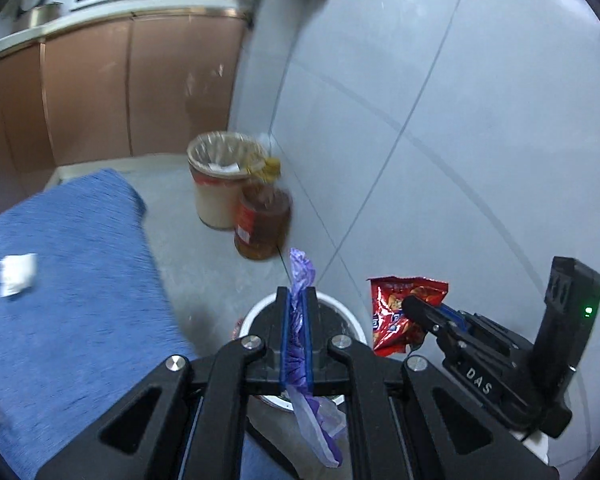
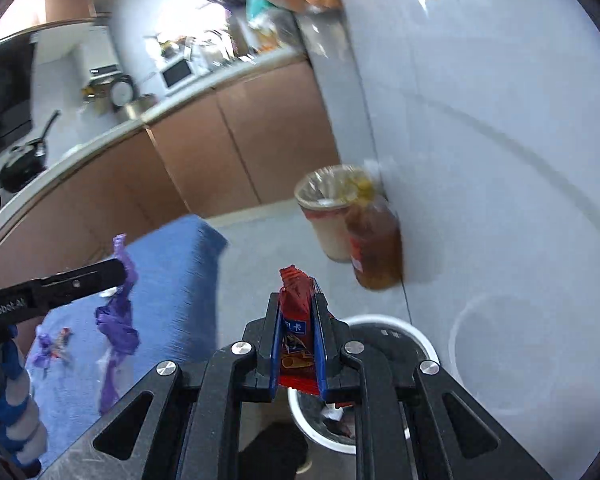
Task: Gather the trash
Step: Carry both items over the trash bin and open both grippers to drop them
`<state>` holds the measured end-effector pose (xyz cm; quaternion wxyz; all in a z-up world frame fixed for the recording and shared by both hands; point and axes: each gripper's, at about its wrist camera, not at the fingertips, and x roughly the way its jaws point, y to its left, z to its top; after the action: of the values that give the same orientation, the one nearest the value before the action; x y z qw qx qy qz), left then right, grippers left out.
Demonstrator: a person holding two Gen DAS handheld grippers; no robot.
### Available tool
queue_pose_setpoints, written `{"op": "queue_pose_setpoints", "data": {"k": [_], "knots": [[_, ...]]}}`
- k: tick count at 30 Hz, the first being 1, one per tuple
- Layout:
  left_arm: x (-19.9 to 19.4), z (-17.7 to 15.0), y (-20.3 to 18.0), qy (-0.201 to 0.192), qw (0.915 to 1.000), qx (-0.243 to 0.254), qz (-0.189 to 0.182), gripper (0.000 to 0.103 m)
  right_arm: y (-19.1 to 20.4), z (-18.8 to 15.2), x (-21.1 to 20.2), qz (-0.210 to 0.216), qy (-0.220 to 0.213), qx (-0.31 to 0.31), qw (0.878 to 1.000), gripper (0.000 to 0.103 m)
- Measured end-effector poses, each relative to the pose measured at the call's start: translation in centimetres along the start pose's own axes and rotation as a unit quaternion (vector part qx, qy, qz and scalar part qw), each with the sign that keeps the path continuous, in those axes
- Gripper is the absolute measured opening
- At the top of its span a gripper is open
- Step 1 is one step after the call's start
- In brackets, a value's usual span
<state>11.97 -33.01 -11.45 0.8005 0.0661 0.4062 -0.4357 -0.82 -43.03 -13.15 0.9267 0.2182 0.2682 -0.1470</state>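
Kitchen floor lay below, a white bin under both tongs. Left gripper pinched limp purple plastic; right gripper clenched a light, crinkly snack wrapper mid-body.

Two grippers, two bins, one purple bag, one red snack wrapper, one oil bottle.

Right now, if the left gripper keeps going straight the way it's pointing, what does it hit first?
Probably the white-rimmed bin right below the left gripper, which is shut on a purple plastic bag. Depth is hard to judge.
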Motion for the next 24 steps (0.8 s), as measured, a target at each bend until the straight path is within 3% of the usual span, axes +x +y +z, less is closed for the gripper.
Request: {"op": "queue_pose_setpoints", "data": {"k": [6, 9, 14, 21, 24], "knots": [[7.1, 0.1, -0.5, 0.046, 0.9989, -0.009, -0.002, 0.005, -3.7, -1.6, 4.2, -0.023, 0.046, 0.037, 0.998, 0.015], [9.9, -0.4, -0.5, 0.057, 0.9983, -0.004, 0.014, 0.006, -4.5, -2.4, 5.8, -0.037, 0.061, 0.038, 0.997, 0.017], [12.8, -1.0, -0.3, 0.073, 0.9970, -0.013, 0.024, 0.007, -5.5, -3.2, 8.2, -0.063, 0.082, 0.034, 0.994, 0.018], [14.9, -1.4, 0.0, 0.085, 0.9958, -0.019, 0.029, 0.010, -6.1, -3.8, 9.3, -0.087, 0.089, 0.024, 0.992, 0.032], [15.0, -1.4, 0.0, 0.085, 0.9958, -0.022, 0.028, 0.023, -6.0, -3.7, 9.3, -0.089, 0.086, 0.022, 0.992, 0.039]]}}
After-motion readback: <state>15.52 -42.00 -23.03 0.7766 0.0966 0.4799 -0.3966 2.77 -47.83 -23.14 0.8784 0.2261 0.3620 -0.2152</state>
